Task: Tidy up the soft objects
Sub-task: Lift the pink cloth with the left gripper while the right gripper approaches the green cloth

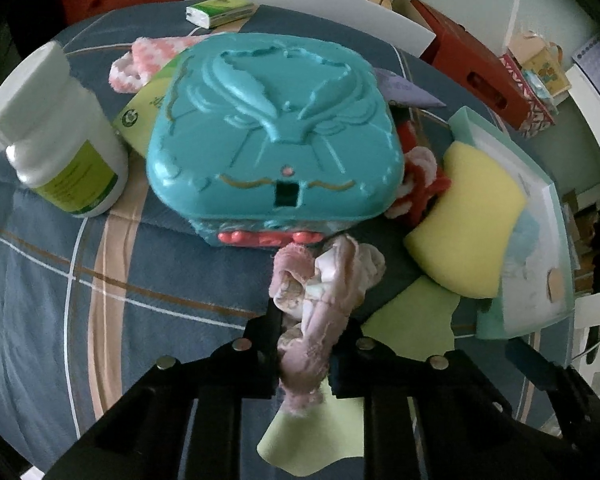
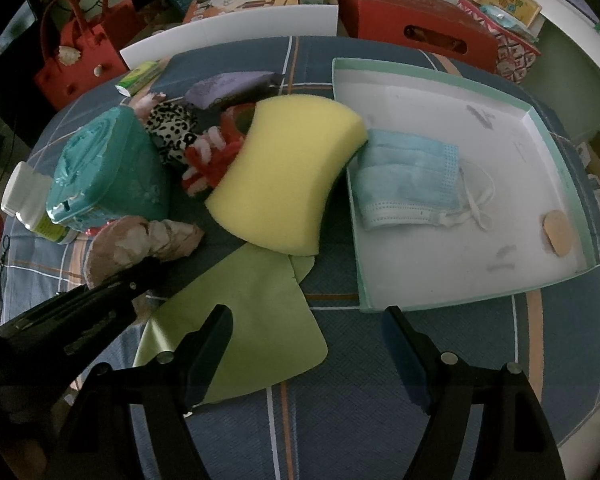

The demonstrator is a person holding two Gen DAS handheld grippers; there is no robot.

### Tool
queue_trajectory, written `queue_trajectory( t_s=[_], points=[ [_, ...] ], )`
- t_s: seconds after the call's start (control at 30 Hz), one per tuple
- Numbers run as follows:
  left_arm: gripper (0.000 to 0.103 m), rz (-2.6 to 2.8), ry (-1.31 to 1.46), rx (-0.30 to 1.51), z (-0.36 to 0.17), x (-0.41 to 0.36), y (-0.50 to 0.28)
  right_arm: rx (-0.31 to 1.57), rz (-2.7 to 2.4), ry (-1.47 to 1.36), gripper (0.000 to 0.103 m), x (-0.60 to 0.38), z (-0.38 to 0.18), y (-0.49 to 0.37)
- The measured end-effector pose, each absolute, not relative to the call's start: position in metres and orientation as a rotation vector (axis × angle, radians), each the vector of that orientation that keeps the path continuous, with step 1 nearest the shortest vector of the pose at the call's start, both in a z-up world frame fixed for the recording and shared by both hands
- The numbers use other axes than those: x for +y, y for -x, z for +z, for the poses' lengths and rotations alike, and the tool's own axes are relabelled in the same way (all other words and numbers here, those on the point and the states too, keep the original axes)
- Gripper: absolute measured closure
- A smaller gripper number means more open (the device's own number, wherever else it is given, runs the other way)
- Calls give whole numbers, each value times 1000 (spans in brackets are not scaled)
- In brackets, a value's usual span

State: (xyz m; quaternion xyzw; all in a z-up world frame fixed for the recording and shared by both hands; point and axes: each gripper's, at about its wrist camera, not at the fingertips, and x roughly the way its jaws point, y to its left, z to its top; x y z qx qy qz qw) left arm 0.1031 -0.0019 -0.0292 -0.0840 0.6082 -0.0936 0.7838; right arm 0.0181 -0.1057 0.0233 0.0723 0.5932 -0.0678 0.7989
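Note:
My left gripper (image 1: 306, 344) is shut on a pink fuzzy sock (image 1: 320, 292), held just in front of a teal plastic case (image 1: 276, 124); the sock (image 2: 140, 240) and the left gripper (image 2: 140, 276) also show in the right wrist view. My right gripper (image 2: 308, 320) is open and empty above a light green sheet (image 2: 240, 320). A yellow sponge (image 2: 284, 176) leans on the rim of a shallow white tray (image 2: 452, 272) that holds a blue face mask (image 2: 408, 176) and a small beige pad (image 2: 558, 232). A red-and-white knit piece (image 2: 208, 160) and a leopard-print item (image 2: 172, 128) lie behind the sponge.
A white bottle (image 1: 60, 136), a pink-white knit sock (image 1: 148, 60), a tissue pack (image 1: 220, 10) and a purple packet (image 2: 228, 86) lie on the blue plaid cloth (image 1: 60, 280). Red boxes (image 2: 416, 20), a red bag (image 2: 76, 56) and a white board (image 2: 228, 36) stand behind.

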Motion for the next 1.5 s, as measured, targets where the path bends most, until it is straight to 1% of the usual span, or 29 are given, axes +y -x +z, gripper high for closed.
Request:
queue_trajectory(
  t_s=[0.4, 0.6, 0.83, 1.2, 1.5],
  points=[
    [86, -174, 293, 1278, -20, 44, -69, 1300, -100, -180, 23, -103, 17, -16],
    [86, -172, 340, 1270, -17, 62, -59, 1302, -55, -143, 23, -88, 16, -10],
    [86, -167, 380, 1269, -22, 65, -65, 1311, 3, -76, 23, -61, 12, 4],
    [86, -168, 427, 1269, -25, 80, -54, 1310, 58, -179, 23, -73, 15, 49],
    [86, -175, 457, 1264, -26, 89, -49, 1326, 94, -157, 23, -62, 5, 58]
  ],
)
